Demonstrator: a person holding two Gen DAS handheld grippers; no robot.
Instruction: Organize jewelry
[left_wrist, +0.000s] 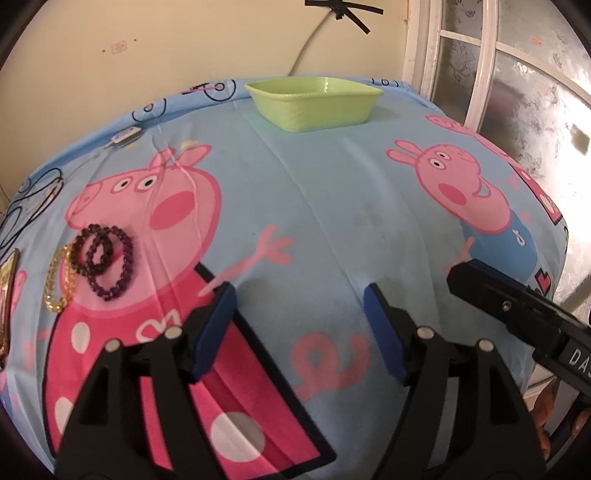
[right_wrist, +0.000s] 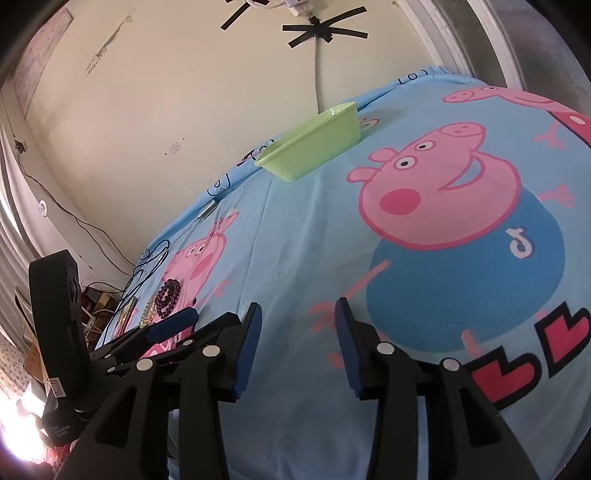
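Note:
Two dark purple bead bracelets (left_wrist: 105, 258) lie overlapping on the cartoon-print cloth at the left, with a gold chain (left_wrist: 59, 277) beside them. They also show small in the right wrist view (right_wrist: 168, 297). A light green tray (left_wrist: 314, 101) stands at the far edge of the table, also in the right wrist view (right_wrist: 314, 147). My left gripper (left_wrist: 299, 299) is open and empty above the cloth, to the right of the jewelry. My right gripper (right_wrist: 297, 314) is open and empty over the cloth's middle.
A blue cartoon-print cloth (left_wrist: 325, 206) covers the table. A gold-framed object (left_wrist: 7, 295) lies at the far left edge. A window (left_wrist: 517, 66) is at the right, a wall behind. The left gripper's body (right_wrist: 66, 332) shows left of the right one.

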